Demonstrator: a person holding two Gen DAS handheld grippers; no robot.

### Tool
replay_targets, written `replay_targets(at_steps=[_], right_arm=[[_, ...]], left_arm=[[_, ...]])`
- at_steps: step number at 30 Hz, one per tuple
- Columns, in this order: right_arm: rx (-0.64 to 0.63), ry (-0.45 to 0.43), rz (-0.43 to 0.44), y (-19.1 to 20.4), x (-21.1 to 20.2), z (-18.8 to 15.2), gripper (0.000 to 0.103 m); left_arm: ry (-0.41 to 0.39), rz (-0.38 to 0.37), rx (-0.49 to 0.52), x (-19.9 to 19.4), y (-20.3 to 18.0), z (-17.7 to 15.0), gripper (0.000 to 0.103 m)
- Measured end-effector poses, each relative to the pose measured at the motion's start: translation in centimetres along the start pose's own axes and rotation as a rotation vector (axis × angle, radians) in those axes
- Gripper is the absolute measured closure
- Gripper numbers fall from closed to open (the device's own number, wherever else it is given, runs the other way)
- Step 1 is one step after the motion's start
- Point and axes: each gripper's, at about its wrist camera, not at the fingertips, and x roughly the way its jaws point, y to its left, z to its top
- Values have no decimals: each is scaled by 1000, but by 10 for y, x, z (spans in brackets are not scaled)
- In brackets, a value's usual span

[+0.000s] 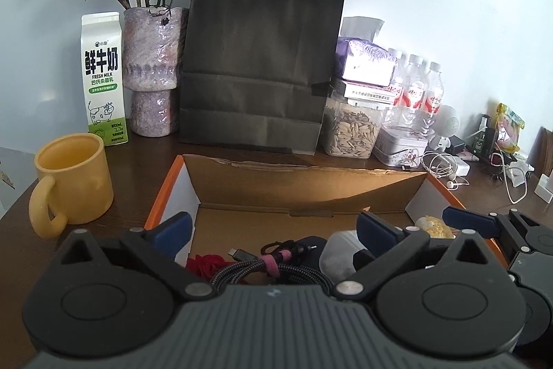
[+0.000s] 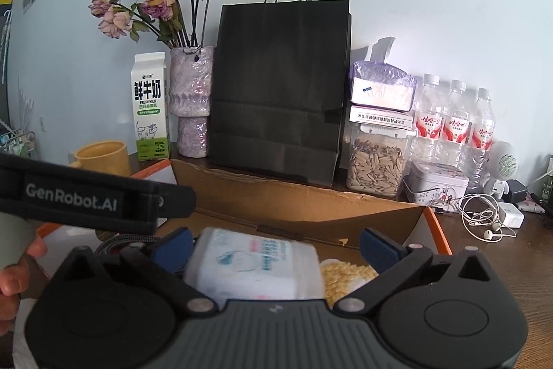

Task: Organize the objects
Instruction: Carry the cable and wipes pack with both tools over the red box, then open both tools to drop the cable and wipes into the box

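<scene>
Judged to be mid-way through packing loose items into the open brown cardboard box with orange outer edge, sitting near the front of the dark wooden tabletop. Already lying inside, at the near left: a coiled black braided cable bound with a pink strap, beside something red; at the near right, a soft white plastic-wrapped pack of tissues or wipes with pale blue print, blurred, and just right of it a clear bag of pale yellow pieces. Left gripper spread wide over the cable, blue pads well apart, nothing pinched. Right gripper likewise spread wide, with the white pack sitting between the fingers; left pad appears close to or touching the pack, right pad clear of it, so read as a release rather than a grip. Both tools pointing forward and somewhat downward into the box, side by side, the right one showing at the right edge of the left view. A person's fingers visible at the far left of the right view, behind the strap of the left tool. Next move probably calls for backing both grippers up and out of the box without dragging the cable or pack, then choosing another loose item, perhaps the tangled white earphones on the table to the right. Yellow ceramic mug stands left of the box; black paper bag with handles stands behind it against the wall.
</scene>
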Motion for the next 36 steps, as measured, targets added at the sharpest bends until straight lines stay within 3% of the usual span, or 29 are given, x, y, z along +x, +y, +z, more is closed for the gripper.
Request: replay_targets(at_steps=[20,36], right_arm=[[-16,-35,0,6,-27,4,0],[-23,-19,-5,9,-92,-17,0]], left_arm=[[-67,-21,9,-39,-3,5,0],[-34,23,43,-99,6,-22,0]])
